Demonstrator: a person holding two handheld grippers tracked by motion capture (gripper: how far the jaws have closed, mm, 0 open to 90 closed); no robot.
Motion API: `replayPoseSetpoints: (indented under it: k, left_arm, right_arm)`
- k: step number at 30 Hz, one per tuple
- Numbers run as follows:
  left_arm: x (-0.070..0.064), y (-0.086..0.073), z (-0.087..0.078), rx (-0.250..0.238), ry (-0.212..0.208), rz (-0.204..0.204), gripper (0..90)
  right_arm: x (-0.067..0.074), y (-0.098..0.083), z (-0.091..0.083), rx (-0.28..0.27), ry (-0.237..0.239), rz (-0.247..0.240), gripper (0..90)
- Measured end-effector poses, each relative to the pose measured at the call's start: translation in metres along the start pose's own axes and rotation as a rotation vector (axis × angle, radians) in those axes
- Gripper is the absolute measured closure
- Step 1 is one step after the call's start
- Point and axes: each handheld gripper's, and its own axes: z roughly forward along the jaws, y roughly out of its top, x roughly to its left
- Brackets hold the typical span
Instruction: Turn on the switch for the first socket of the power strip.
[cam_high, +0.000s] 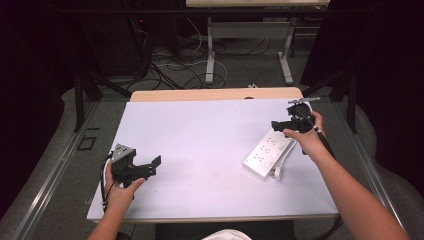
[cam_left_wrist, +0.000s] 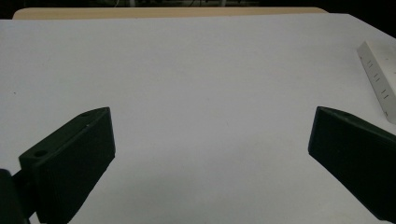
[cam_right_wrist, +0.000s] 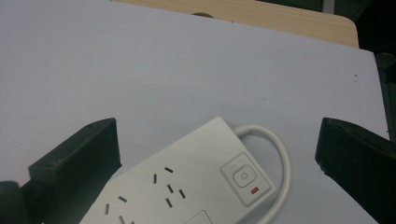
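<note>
Two claws spread wide, holding nothing; left claw (cam_high: 150, 167) above bare white desk (cam_high: 200, 140); right claw (cam_high: 286, 120) over white power strip (cam_high: 267, 152), looped cord (cam_right_wrist: 280, 158)

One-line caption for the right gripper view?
Open right gripper poised over a white power strip with its looped cable on a white table.

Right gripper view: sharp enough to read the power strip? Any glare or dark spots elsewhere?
Right gripper view: power strip sharp, switch and slots legible, no glare. Left gripper view: white sheet evenly lit, strip soft at the edge. High view: table bright, surroundings nearly black.
</note>
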Motion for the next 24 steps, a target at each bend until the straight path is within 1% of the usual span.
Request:
replayPoseSetpoints:
  k: [6,9,10,11,12,16,19,20,22,24]
  left_arm:
    - [0.000,0.000,0.000,0.000,0.001,0.001,0.3]
    - [0.000,0.000,0.000,0.001,0.001,0.001,0.4]
    - [0.000,0.000,0.000,0.000,0.001,0.000,0.4]
    - [0.000,0.000,0.000,0.002,0.001,-0.001,0.4]
    - [0.000,0.000,0.000,0.002,0.001,0.000,0.3]
    - [0.000,0.000,0.000,0.003,0.001,0.001,0.3]
    - [0.000,0.000,-0.001,0.002,0.002,0.001,0.3]
    - [0.000,0.000,-0.001,0.001,0.002,0.000,0.4]
    - [0.000,0.000,-0.001,0.002,0.002,0.001,0.4]
    - [0.000,0.000,-0.001,0.002,0.002,0.001,0.4]
  right_arm:
    - [0.004,0.002,-0.011,-0.035,0.022,-0.007,0.0]
    - [0.006,0.001,-0.016,-0.042,0.029,-0.007,0.0]
    - [0.006,0.001,-0.018,-0.045,0.034,-0.015,0.0]
    - [0.007,0.001,-0.019,-0.049,0.032,-0.009,0.0]
    - [0.007,0.001,-0.021,-0.059,0.041,-0.016,0.0]
    - [0.008,0.000,-0.027,-0.078,0.055,-0.010,0.1]
    - [0.008,-0.002,-0.032,-0.091,0.056,-0.022,0.2]
    - [0.009,-0.002,-0.034,-0.096,0.058,-0.018,0.2]
    - [0.010,-0.004,-0.037,-0.099,0.064,-0.024,0.3]
    - [0.012,-0.005,-0.040,-0.106,0.064,-0.038,0.4]
